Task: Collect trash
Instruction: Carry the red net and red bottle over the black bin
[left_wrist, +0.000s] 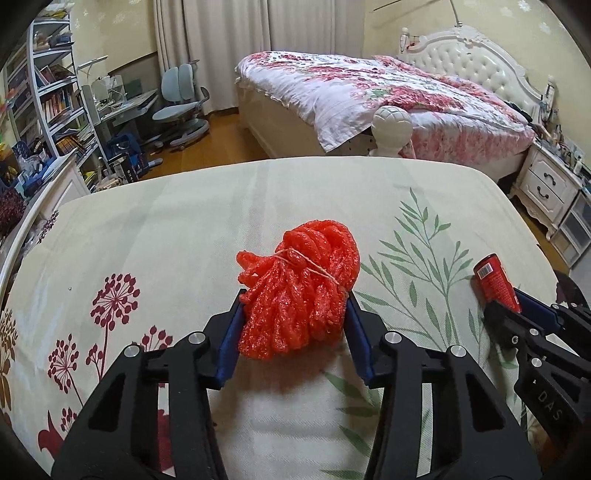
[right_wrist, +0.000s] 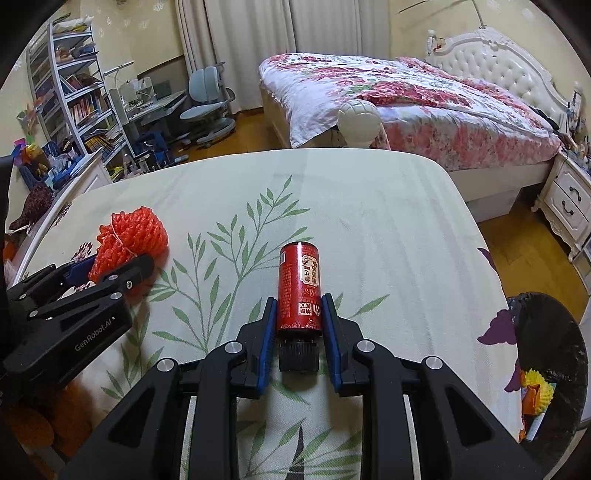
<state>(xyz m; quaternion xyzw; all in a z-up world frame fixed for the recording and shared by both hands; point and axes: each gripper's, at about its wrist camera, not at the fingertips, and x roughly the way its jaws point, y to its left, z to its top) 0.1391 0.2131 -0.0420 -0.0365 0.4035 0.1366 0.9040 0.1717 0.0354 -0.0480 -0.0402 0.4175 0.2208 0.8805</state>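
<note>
The red foam net bundle (left_wrist: 299, 288), tied with thin string, lies on the floral tablecloth (left_wrist: 184, 221), left of the red bottle (right_wrist: 300, 288). The left gripper (left_wrist: 295, 306) has its blue pads pressed against both sides of the bundle. The bottle lies on its side, black cap toward the camera, clamped between the pads of the right gripper (right_wrist: 299, 306). A black bin (right_wrist: 554, 350) stands beside the table's right edge. A bed (left_wrist: 369, 92) stands beyond.
</note>
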